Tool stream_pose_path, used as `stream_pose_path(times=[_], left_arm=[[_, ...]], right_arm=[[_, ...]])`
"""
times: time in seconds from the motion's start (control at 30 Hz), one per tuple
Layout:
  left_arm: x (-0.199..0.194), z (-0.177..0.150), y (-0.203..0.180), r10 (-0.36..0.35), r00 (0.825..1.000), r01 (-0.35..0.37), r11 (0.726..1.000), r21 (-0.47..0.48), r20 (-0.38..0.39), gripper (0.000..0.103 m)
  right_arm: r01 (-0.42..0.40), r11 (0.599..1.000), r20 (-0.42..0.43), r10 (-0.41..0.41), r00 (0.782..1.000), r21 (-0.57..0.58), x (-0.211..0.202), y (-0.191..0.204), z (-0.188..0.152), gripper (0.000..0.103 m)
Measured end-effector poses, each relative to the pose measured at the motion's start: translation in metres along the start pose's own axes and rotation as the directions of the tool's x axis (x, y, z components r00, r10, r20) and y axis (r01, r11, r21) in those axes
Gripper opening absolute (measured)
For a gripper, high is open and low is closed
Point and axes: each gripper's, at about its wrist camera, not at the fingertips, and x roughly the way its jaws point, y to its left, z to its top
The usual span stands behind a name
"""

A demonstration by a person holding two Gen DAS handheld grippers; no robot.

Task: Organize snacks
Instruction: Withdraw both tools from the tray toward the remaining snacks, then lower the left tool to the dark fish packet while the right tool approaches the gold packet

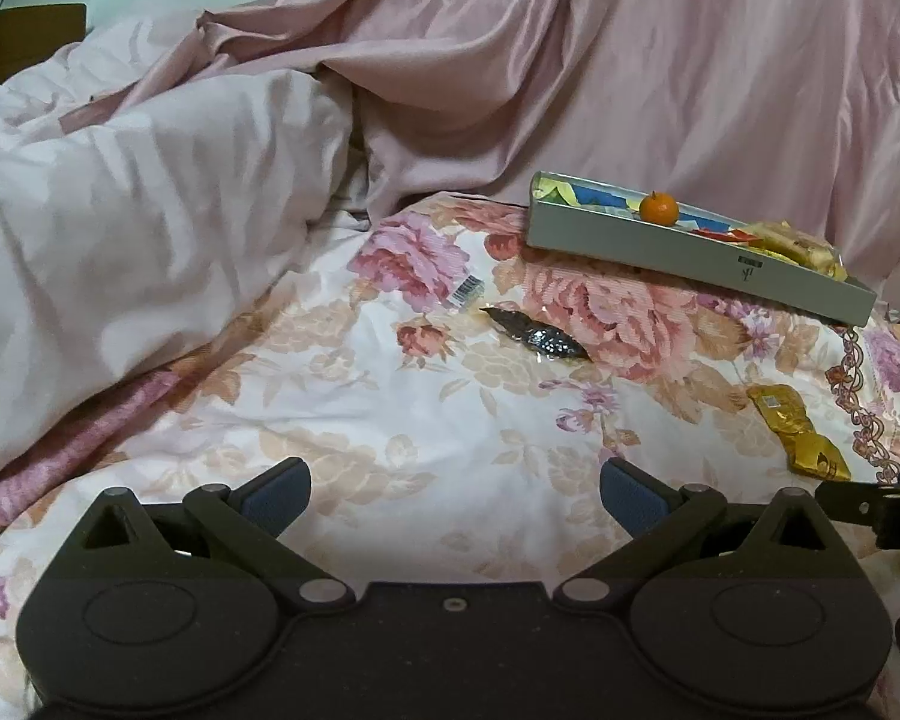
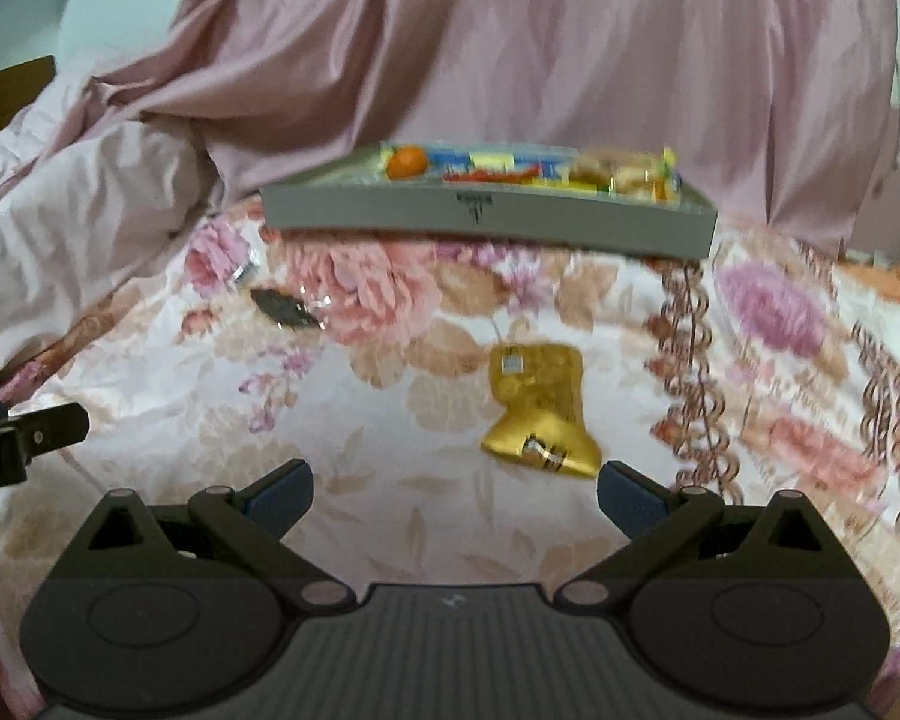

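Left wrist view first: we see the left gripper (image 1: 455, 498) with its jaws spread wide and nothing between its blue pads (image 1: 276, 498), held low over a floral bedsheet (image 1: 390, 420). Ahead and to the right sits a shallow grey box (image 1: 690, 252) holding a small orange fruit (image 1: 659, 208), coloured wrappers and a clear-wrapped pastry packet (image 1: 795, 246) at its right end. In front of the box, a dark foil packet (image 1: 537, 336) lies on the sheet inside a see-through wrapper with a barcode label (image 1: 467, 290). Farther right and nearer to us, a gold snack packet (image 1: 798, 429) lies on the sheet, well apart from the box. A pale quilt (image 1: 120, 210) is bunched at left, with pink satin fabric (image 1: 630, 60) heaped behind. A black part of the right gripper (image 1: 870, 501) shows at the right edge.

Right wrist view, somewhat blurred: we find the right gripper (image 2: 455, 498) likewise wide apart and empty. The gold snack packet (image 2: 540, 414) lies just ahead, its lower corner close beside the right-hand blue pad (image 2: 630, 498); whether they touch we cannot tell. The grey box (image 2: 492, 213) stands beyond, the orange fruit (image 2: 407, 162) at its left end and the pastry packet (image 2: 624, 177) at its right. The dark foil packet (image 2: 282, 309) lies to the left on the bedsheet (image 2: 390, 510), and part of the left gripper (image 2: 24, 438) shows at the left edge.
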Motion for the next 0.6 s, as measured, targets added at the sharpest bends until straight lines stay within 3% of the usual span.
stream_pose_path(times=[0.6], left_arm=[[0.041, 0.010, -0.013, -0.037, 0.999, 0.036, 0.999, -0.030, -0.025, 0.102]], right_arm=[[0.014, 0.998, -0.070, -0.019, 0.997, -0.060, 0.036, 0.003, 0.012, 0.103]])
